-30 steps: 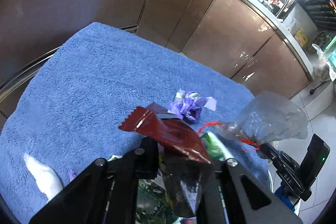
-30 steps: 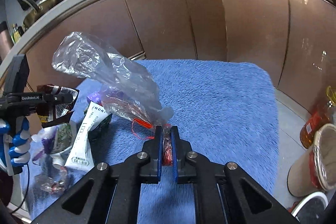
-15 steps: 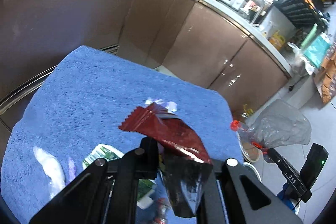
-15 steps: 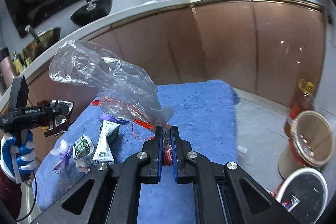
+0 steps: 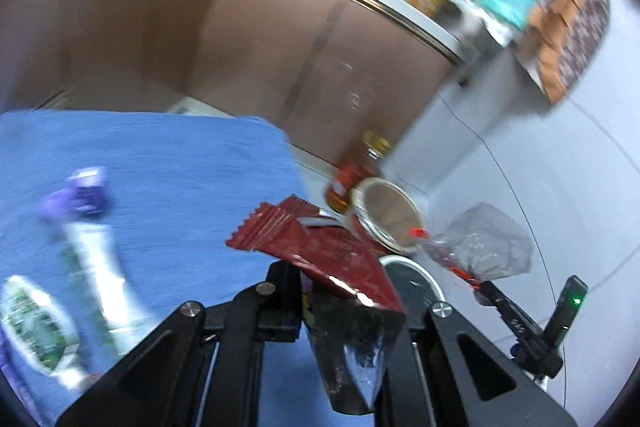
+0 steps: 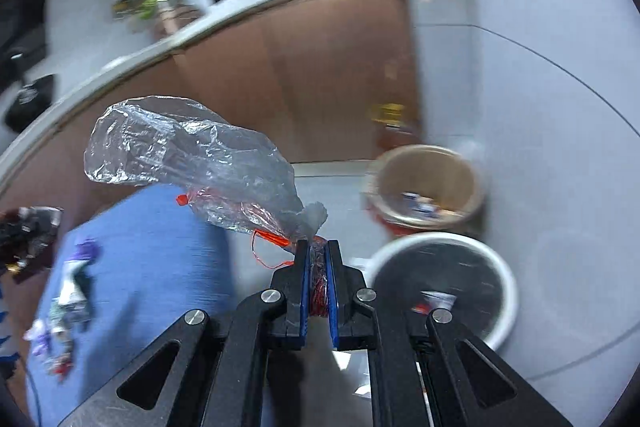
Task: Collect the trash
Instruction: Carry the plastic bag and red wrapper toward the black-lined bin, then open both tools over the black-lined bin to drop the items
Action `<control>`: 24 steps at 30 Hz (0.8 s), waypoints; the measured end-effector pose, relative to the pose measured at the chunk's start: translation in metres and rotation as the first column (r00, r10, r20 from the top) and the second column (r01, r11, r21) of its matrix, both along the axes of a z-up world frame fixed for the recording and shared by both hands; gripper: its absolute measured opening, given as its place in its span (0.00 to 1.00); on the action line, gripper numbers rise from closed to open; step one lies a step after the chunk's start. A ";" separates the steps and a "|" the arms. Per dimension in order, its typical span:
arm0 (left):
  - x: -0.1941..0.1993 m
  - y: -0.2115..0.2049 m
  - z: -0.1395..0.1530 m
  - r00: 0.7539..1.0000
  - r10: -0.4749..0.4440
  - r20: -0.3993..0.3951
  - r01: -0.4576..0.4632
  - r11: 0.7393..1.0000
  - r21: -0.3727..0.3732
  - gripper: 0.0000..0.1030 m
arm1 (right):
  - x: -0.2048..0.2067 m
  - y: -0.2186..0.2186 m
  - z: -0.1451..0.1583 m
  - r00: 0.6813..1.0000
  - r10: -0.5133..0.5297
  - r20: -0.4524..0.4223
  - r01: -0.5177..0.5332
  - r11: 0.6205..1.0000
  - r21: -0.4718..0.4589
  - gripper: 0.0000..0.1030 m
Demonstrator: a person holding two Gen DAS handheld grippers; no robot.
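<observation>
Brown kitchen cabinets [image 5: 280, 39] now back us where the blue towel [image 5: 160, 163] did: we have swung off it toward the white bin [image 6: 440, 283]. Left hand-held gripper [image 5: 344, 311] clamps the red wrapper [image 5: 332, 259]; right hand-held gripper [image 6: 318, 287] pinches the clear bag [image 6: 192, 155], both near that bin.

- Even, bright indoor light filled both views, with no hard shadows.
- Motion blur smeared the blue towel [image 5: 152, 163] and the counter behind it.
- Fisheye bending curved the counter above the towel; black vignette ringed each frame.
</observation>
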State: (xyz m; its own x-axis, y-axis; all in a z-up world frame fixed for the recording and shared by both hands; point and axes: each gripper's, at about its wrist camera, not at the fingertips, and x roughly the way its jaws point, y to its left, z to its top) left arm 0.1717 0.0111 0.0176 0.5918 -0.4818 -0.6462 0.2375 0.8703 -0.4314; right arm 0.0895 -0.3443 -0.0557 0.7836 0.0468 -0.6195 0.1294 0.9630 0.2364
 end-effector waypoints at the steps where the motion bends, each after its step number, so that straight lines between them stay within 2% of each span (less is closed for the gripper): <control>1: 0.007 -0.024 -0.002 0.999 -0.040 -0.003 0.040 0.999 0.008 0.09 | -0.001 -0.010 -0.005 0.999 -0.034 -0.016 0.034 0.999 -0.020 0.07; 6: 0.028 -0.121 -0.013 0.979 -0.202 -0.018 0.203 0.978 0.054 0.09 | 0.000 -0.039 -0.033 0.987 -0.135 -0.088 0.126 0.988 -0.094 0.07; 12: 0.050 -0.235 -0.051 0.927 -0.363 -0.089 0.370 0.926 0.079 0.09 | 0.012 -0.069 -0.072 0.957 -0.225 -0.181 0.205 0.971 -0.123 0.07; 18: 0.065 -0.306 -0.096 0.895 -0.412 -0.169 0.431 0.897 0.097 0.09 | 0.027 -0.095 -0.107 0.926 -0.273 -0.260 0.248 0.961 -0.124 0.09; 20: 0.068 -0.314 -0.108 0.887 -0.422 -0.190 0.444 0.891 0.094 0.09 | 0.030 -0.101 -0.116 0.922 -0.277 -0.272 0.254 0.960 -0.119 0.09; 21: 0.071 -0.322 -0.117 0.882 -0.425 -0.203 0.450 0.888 0.093 0.09 | 0.032 -0.102 -0.118 0.920 -0.279 -0.275 0.256 0.959 -0.120 0.12; 24: 0.075 -0.331 -0.133 0.876 -0.430 -0.220 0.458 0.884 0.091 0.10 | 0.036 -0.105 -0.124 0.914 -0.286 -0.288 0.267 0.958 -0.105 0.30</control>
